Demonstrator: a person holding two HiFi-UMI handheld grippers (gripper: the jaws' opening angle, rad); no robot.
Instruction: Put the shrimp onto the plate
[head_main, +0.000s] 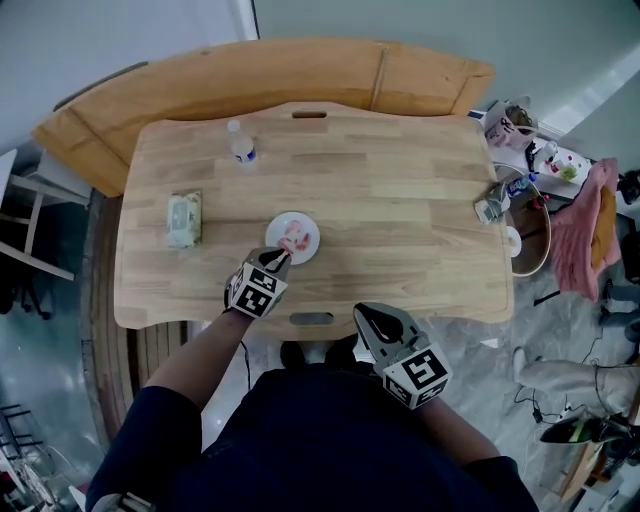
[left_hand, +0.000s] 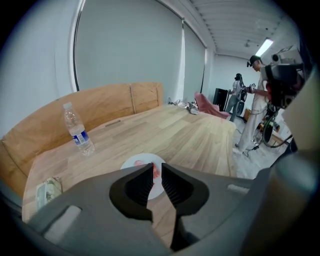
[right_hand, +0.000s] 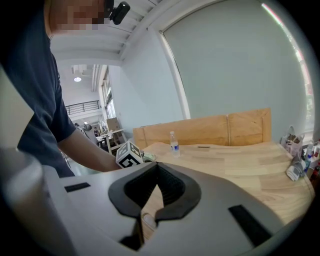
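A white plate (head_main: 300, 232) sits on the wooden table near its front edge, a pink shrimp (head_main: 291, 241) over it. My left gripper (head_main: 281, 256) reaches over the plate's near rim. In the left gripper view its jaws stand a narrow slit apart, and the shrimp's red end (left_hand: 156, 171) is pinched at the left gripper's (left_hand: 157, 168) tips above the plate (left_hand: 135, 163). The shrimp's other end shows pale pink over the plate. My right gripper (head_main: 362, 313) hangs off the table's front edge, shut and empty; the right gripper (right_hand: 157, 167) looks across the tabletop.
A water bottle (head_main: 241, 146) stands at the back left and a wrapped packet (head_main: 184, 218) lies at the left. Small clutter (head_main: 495, 200) sits by the right edge. A wooden bench back (head_main: 260, 75) curves behind the table. People stand in the distance (left_hand: 255, 95).
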